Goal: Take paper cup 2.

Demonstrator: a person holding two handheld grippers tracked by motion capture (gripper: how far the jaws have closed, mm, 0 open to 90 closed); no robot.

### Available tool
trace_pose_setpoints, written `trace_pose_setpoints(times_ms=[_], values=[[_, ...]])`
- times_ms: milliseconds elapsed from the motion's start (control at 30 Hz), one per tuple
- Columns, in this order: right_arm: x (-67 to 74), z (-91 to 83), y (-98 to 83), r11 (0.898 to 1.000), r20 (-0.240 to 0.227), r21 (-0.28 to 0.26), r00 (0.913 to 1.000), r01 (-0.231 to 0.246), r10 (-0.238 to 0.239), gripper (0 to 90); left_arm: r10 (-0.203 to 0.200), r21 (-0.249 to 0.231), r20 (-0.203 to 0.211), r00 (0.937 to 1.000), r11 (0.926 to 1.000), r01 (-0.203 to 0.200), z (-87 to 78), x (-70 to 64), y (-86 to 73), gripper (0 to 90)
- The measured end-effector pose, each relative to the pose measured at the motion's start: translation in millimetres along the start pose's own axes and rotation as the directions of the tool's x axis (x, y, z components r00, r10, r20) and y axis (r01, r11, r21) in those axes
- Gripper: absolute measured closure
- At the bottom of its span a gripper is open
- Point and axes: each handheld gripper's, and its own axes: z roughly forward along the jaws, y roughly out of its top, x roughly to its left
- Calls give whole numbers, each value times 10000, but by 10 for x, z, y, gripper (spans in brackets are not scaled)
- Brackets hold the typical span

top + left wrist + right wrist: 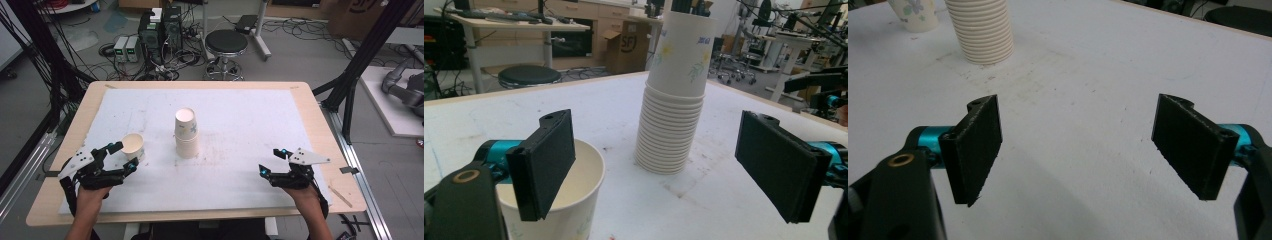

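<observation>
high view: left claw (121, 156) spread wide just beside single paper cup (133, 145), which stands left of the cup stack (186, 132) on the counter (240, 120); right claw (272, 161) spread, empty, right of stack | left gripper view: cup under left pad, unpinched | right gripper view: jaws apart over bare counter

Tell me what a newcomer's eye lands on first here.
A tall stack of paper cups stands upright mid-table on the white mat. Left of it a single cup stands apart, just ahead of the open left gripper. The right gripper is open over bare mat.
</observation>
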Motion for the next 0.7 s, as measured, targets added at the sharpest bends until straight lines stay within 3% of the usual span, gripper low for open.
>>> trace_pose_setpoints(times_ms=[400, 700], values=[[17, -6, -10, 10000, -195, 4, 9998, 29, -29, 206, 200, 351, 19, 9998, 9992, -200, 84, -69, -49, 162], [31, -9, -34, 9999, -301, 86, 9995, 122, -119, 207, 194, 326, -27, 9998, 9993, -193, 86, -147, -67, 163]])
